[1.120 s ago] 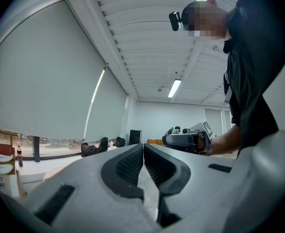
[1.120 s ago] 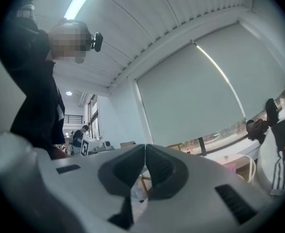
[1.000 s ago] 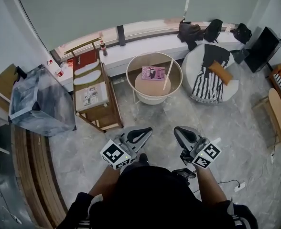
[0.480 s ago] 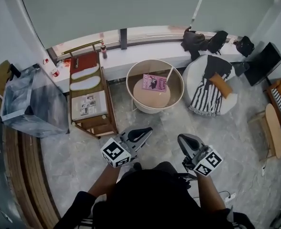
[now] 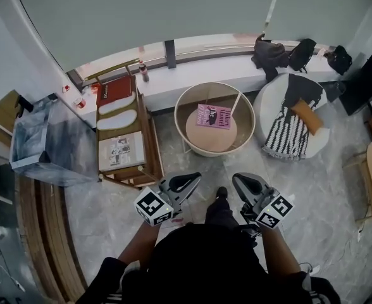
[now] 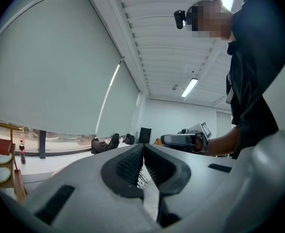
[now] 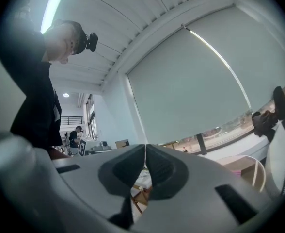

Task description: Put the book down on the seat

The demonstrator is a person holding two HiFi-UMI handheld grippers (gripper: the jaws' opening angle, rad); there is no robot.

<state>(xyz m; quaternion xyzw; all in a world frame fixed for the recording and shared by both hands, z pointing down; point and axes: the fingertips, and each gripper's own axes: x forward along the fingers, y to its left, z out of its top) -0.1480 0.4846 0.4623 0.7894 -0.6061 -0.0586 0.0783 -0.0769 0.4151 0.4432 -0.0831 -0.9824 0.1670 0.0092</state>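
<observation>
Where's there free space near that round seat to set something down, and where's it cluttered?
Free: the tan cushion on the near side of the pink book, and the grey floor between the blanket-draped pouf and the person. Crowded: the wooden rack and the ledge's bags.

The floor (image 5: 110,208) looks like grey veined stone with a slight sheen; the book (image 5: 214,116) has a pink paper cover, matt; the seat (image 5: 177,114) has a thin white rim, metal by the look of it, round a smooth tan base; the rack (image 5: 152,151) is brown varnished wood; the box (image 5: 47,141) is clear glossy plastic; the pouf (image 5: 287,135) wears striped cloth under an orange fabric cushion (image 5: 308,116); the blind (image 5: 148,11) is matt grey-green cloth; the left gripper (image 6: 143,147) and right gripper (image 7: 145,147) are matt pale-grey plastic with black ribbed pads (image 6: 128,164).
</observation>
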